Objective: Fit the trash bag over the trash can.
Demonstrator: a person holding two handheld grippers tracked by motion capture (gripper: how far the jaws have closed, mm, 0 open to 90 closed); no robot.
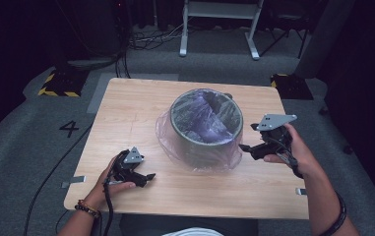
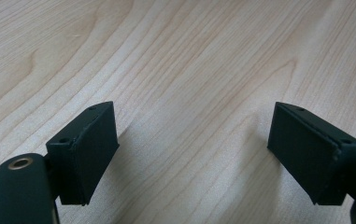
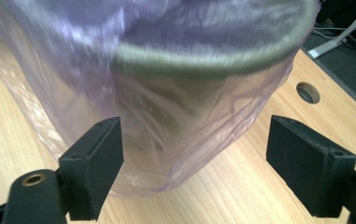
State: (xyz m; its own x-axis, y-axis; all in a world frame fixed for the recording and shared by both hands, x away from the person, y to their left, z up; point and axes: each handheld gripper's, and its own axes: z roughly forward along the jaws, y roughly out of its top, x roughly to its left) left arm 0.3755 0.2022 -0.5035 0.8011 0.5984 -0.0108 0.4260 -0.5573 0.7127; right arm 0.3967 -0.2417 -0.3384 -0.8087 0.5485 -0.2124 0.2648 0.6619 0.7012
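Item: bin (image 1: 205, 129), round, grey-green, standing upright near the middle of the wooden surface (image 1: 126, 113). A thin, see-through purple bag (image 1: 195, 150) lines it, folds over the rim and hangs loose down the outside to the wood.

Hard to read: in my right gripper view the rim is blurred and the bin's far side is cut off; through the crinkled film I cannot make out the bin's base. The bag's inside is a dim tangle of folds.

My right tool (image 1: 245, 147) sits just beside the bin's wall, released, jaws wide, nothing between them. My left tool (image 1: 150, 176) rests low over bare wood, well apart from the bin, likewise released.
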